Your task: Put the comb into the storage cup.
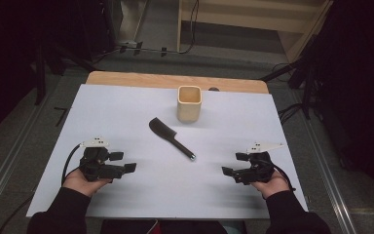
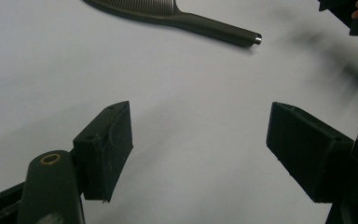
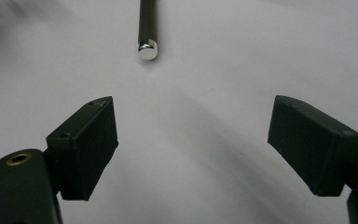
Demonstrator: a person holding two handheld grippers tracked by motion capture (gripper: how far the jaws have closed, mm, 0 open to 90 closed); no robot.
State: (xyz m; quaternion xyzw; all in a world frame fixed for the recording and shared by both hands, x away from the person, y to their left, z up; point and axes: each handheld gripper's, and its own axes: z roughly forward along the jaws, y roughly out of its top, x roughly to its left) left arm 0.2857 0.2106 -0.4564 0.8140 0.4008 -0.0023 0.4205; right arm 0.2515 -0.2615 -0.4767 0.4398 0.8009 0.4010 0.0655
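Note:
A black comb (image 1: 170, 137) with a silver-tipped handle lies flat in the middle of the white sheet (image 1: 126, 112). Behind it stands a pale wooden square cup (image 1: 189, 104), upright and empty as far as I see. My left gripper (image 1: 123, 162) rests at the near left, jaws open with nothing between them; its view shows the comb (image 2: 177, 16) ahead across bare sheet. My right gripper (image 1: 234, 164) rests at the near right, open too, pointing inward. The comb's handle end (image 3: 147, 46) lies a short way in front of its jaws.
The white sheet covers a wooden table whose bare far edge (image 1: 175, 80) shows behind the cup. A small dark object (image 1: 214, 89) sits at that edge. Cables and furniture legs lie on the floor beyond. Bare sheet lies between the two grippers.

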